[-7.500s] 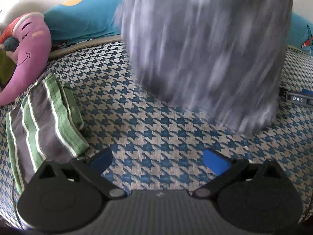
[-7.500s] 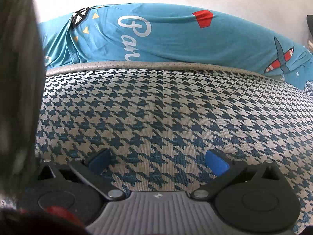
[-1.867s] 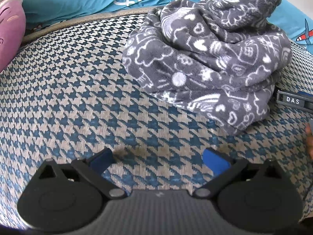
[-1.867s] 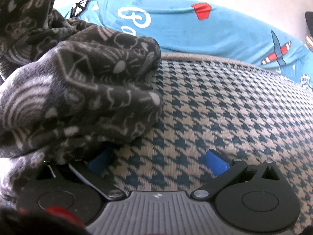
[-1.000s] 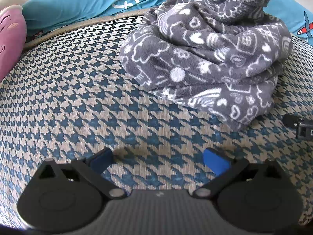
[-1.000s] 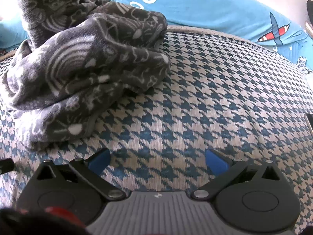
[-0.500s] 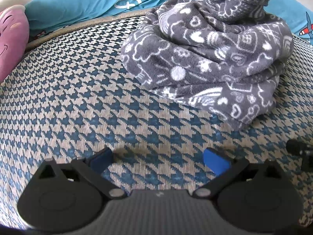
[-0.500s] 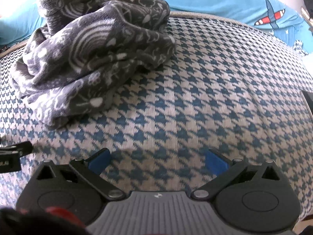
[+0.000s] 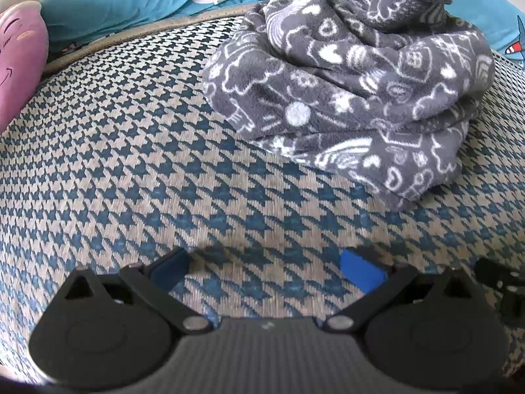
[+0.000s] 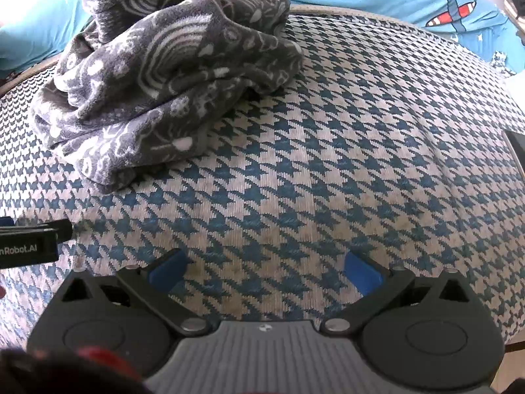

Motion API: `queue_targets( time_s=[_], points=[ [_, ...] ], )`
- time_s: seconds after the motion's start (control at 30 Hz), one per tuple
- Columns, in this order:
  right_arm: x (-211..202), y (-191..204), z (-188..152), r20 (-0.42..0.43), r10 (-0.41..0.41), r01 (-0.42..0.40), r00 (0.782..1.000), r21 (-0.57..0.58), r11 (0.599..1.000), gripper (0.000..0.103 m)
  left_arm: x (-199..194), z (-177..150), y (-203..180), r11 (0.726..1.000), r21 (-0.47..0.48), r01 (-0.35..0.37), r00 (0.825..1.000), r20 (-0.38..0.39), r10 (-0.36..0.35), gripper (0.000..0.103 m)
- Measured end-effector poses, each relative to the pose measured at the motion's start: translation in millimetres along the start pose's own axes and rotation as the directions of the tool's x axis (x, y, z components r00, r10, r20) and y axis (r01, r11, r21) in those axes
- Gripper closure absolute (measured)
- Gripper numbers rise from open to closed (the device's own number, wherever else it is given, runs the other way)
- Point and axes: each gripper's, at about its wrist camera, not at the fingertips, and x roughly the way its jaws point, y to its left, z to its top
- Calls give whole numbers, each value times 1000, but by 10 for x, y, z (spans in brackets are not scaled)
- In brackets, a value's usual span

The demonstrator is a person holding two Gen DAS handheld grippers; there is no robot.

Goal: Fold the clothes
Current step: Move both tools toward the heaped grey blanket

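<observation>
A grey patterned fleece garment (image 9: 347,98) is lying bunched in a heap on the houndstooth cushion (image 9: 131,151), so the folding is only just starting. The left gripper (image 9: 265,267) and right gripper (image 10: 264,267) are both hovering near it with jaws spread wide, holding nothing. The next move is probably calling for finding a hem or corner to spread it flat. Its top is running out of frame, and what kind of garment it is cannot be made out.
</observation>
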Motion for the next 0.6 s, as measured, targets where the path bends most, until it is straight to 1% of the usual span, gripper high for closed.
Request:
queue_targets(
  time_s=[0.13,0.17,0.37,0.6],
  points=[
    [-25,57,-2,-2,-5,5,1000,-9,1000,0,-15,-29,26,1000,12,1,1000,4,-1,0],
    [-25,84,-4,-2,-6,6,1000,-10,1000,0,-40,-75,-93,1000,4,-7,1000,9,7,0],
    [17,67,50,-4,1,-1,1000,19,1000,0,-38,-92,-156,1000,-9,-22,1000,10,22,0],
    [-80,291,137,17,27,-27,1000,0,1000,0,-75,-137,-195,999,-15,-34,999,5,34,0]
  ],
)
